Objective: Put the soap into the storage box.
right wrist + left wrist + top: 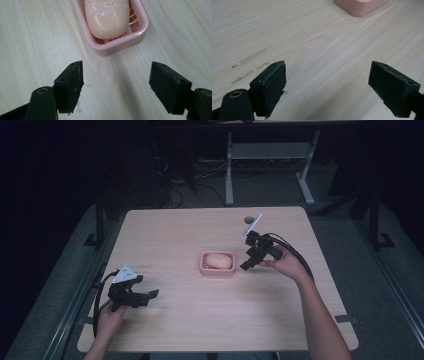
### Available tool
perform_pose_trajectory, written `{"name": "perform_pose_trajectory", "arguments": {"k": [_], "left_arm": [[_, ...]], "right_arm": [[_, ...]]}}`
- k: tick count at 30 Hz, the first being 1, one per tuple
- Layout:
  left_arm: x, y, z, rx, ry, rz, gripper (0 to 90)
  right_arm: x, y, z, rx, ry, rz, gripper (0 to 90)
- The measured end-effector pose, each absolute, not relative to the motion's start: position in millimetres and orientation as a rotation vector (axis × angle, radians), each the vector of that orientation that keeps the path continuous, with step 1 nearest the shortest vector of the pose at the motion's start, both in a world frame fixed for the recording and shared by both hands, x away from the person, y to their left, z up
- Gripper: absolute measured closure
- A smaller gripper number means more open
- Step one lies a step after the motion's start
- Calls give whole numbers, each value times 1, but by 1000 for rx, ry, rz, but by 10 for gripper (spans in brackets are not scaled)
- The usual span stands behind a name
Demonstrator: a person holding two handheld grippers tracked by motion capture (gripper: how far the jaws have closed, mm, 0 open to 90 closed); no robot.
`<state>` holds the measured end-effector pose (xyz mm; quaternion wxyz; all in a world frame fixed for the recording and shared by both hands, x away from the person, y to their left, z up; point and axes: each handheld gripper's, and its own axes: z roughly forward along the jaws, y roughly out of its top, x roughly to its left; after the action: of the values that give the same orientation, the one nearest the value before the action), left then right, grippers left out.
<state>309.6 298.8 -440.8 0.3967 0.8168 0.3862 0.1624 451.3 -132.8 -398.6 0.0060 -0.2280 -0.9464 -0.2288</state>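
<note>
A pink soap dish sits in the middle of the wooden table, and a peach bar of soap lies in it. My right gripper hovers just right of the dish, jaws apart with nothing between them. In the right gripper view the soap rests in the dish just ahead of the gripper. My left gripper is held near the table's front left, open and empty. In the left gripper view a corner of the dish lies well ahead of the gripper.
A small round hole is set in the table top near the far edge. Beyond the table stand the white legs of another desk and cables on a dark floor. Faint scuff marks show on the wood.
</note>
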Motion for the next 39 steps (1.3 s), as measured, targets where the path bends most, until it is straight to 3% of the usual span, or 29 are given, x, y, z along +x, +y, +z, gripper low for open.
{"name": "perform_pose_trajectory", "arguments": {"k": [39], "left_arm": [[309, 300, -441, 2076, 980, 415, 143]], "right_arm": [[421, -173, -412, -785, -2926, -783, 255]]}}
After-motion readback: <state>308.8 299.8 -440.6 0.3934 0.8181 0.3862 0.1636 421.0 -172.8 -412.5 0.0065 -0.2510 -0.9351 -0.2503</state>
